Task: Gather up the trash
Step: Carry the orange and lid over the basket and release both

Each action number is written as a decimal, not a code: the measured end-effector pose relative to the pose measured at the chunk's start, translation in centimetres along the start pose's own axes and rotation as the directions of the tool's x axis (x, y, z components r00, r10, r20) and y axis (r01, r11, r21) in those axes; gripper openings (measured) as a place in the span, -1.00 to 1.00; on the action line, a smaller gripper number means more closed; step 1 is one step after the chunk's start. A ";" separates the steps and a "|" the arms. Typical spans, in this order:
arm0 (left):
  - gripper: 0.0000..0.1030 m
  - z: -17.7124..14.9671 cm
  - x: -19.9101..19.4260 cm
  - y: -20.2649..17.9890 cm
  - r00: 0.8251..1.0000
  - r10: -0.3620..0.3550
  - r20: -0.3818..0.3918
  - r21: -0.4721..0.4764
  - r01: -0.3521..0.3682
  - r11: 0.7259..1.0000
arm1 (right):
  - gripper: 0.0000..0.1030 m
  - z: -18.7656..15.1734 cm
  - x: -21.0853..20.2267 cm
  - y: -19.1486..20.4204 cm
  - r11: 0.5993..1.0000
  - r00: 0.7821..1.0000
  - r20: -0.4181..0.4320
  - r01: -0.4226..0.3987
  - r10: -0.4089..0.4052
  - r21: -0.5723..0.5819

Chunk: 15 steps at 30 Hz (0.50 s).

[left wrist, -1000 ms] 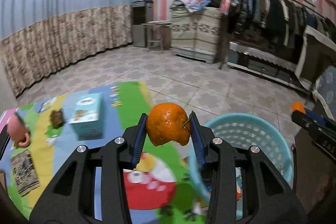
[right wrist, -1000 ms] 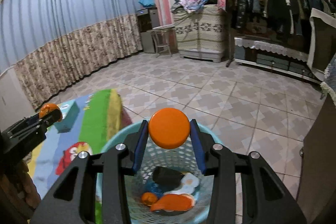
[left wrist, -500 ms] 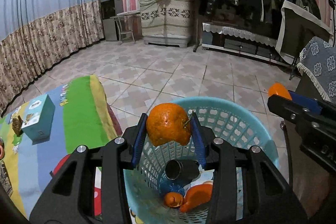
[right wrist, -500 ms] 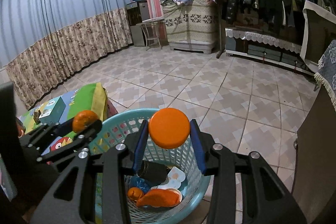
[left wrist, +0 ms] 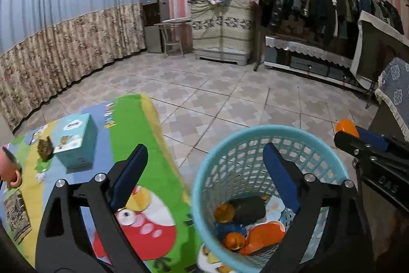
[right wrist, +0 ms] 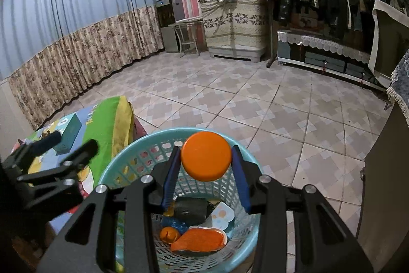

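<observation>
A light-blue mesh basket (left wrist: 258,134) stands on the floor beside the table; it also shows in the right wrist view (right wrist: 143,145). It holds two oranges (left wrist: 224,212), a dark can (left wrist: 248,206), orange wrapper (left wrist: 263,234) and other trash. My left gripper (left wrist: 204,165) is open and empty above the basket's left rim. My right gripper (right wrist: 205,160) is shut on an orange round lid (right wrist: 205,159), held above the basket. The right gripper's tip shows in the left wrist view (left wrist: 358,134).
A table with a colourful cartoon cloth (left wrist: 133,119) lies left of the basket. On it are a teal box (left wrist: 76,142), a brown scrap (left wrist: 45,149), a pink thing (left wrist: 10,170) and a printed packet (left wrist: 16,211). A dark cabinet (right wrist: 383,170) stands at right.
My left gripper opened and let go of the orange, which now lies in the basket. The left gripper swung slightly left. The right gripper still holds the orange lid over the basket.
</observation>
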<state>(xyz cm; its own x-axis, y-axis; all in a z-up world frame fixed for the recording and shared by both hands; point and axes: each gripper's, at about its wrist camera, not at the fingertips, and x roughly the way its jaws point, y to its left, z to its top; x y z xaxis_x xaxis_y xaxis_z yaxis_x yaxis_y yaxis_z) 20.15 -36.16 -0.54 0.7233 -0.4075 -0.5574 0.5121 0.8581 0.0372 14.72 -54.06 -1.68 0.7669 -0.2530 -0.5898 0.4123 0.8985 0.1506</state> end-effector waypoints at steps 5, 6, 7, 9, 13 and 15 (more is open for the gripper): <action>0.85 0.1 -1.1 2.4 1.000 0.026 0.012 -0.041 -0.026 0.999 | -0.21 -0.1 0.6 1.0 0.999 1.000 -0.001 -0.031 0.031 -0.006; 0.85 0.0 -1.2 2.7 0.999 0.034 0.012 -0.047 -0.033 0.998 | -0.19 -0.1 0.6 1.2 1.000 1.000 -0.001 -0.031 0.031 -0.006; 0.86 -0.1 -1.2 3.2 0.999 0.041 0.013 -0.058 -0.040 0.998 | -0.05 -0.2 0.6 1.2 1.000 1.000 -0.001 -0.028 0.028 -0.006; 0.86 -0.1 -1.1 3.9 0.999 0.046 0.007 -0.075 -0.045 0.996 | 0.36 -0.1 0.4 1.5 1.000 1.000 0.011 -0.030 0.030 -0.001; 0.87 -0.2 -1.3 5.5 0.998 0.059 0.003 -0.116 -0.058 0.992 | 0.56 0.0 0.0 1.7 1.000 0.999 0.032 -0.022 0.022 -0.002; 0.88 -0.3 -1.6 6.3 0.998 0.065 0.003 -0.132 -0.064 0.989 | 0.69 0.1 -0.2 1.6 1.000 0.999 0.047 -0.014 0.014 0.001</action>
<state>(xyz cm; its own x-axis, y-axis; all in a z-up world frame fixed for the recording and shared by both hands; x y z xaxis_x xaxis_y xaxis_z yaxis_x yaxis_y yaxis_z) 22.11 -30.06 0.32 0.7567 -0.3518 -0.5510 0.3991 0.9162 -0.0370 15.29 -52.57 -1.24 0.7948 -0.2575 -0.5496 0.4022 0.9016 0.1591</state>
